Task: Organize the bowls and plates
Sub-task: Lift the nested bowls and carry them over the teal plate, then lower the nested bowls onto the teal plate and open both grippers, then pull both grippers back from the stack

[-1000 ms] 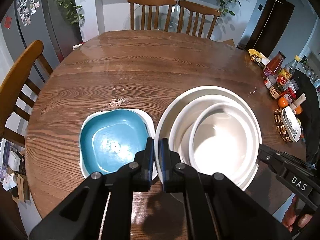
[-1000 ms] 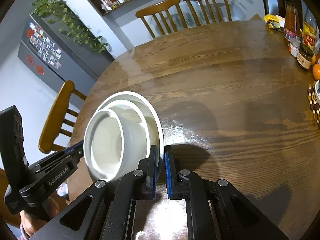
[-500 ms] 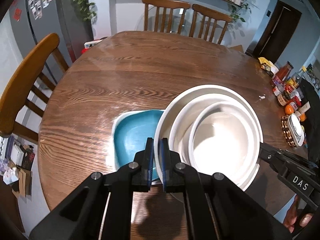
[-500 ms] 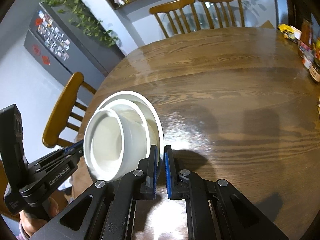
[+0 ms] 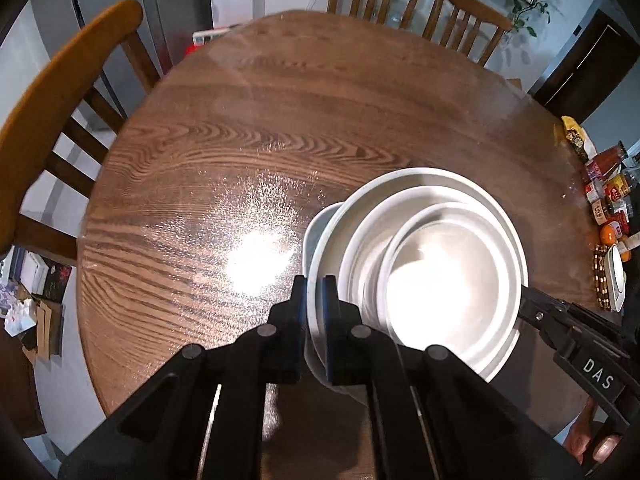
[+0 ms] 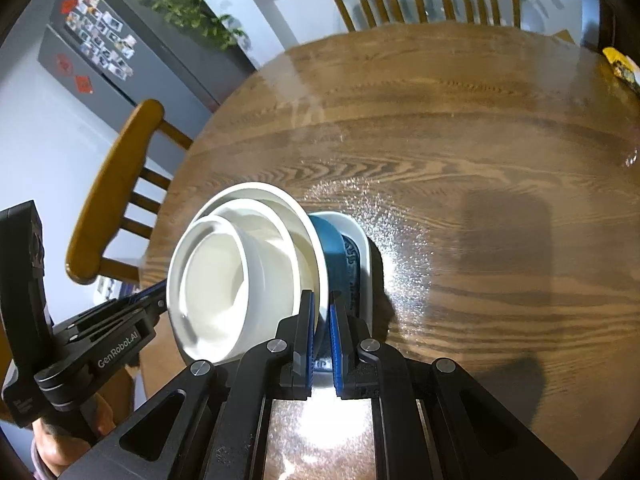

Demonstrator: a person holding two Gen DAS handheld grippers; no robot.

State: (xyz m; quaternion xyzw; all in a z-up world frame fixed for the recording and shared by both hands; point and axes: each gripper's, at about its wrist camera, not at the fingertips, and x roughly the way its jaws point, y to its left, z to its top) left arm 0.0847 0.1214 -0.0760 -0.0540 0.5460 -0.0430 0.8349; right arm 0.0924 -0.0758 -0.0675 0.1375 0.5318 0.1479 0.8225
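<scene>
A: Looking along the left wrist view, the left claw (image 5: 315, 292) is pinching the rim of the big white plate (image 5: 332, 240), which is carrying two nested white bowls (image 5: 448, 276) above the tabletop (image 5: 240, 128).

B: If that plate is tilting, the bowls are likely sliding off.

A: In the right wrist view, the right claw (image 6: 320, 312) is clamping the opposite rim, with the blue dish (image 6: 334, 256) lying just beneath.

B: Lowering off-centre, the stack is risking a knock against that dish's edge.
</scene>
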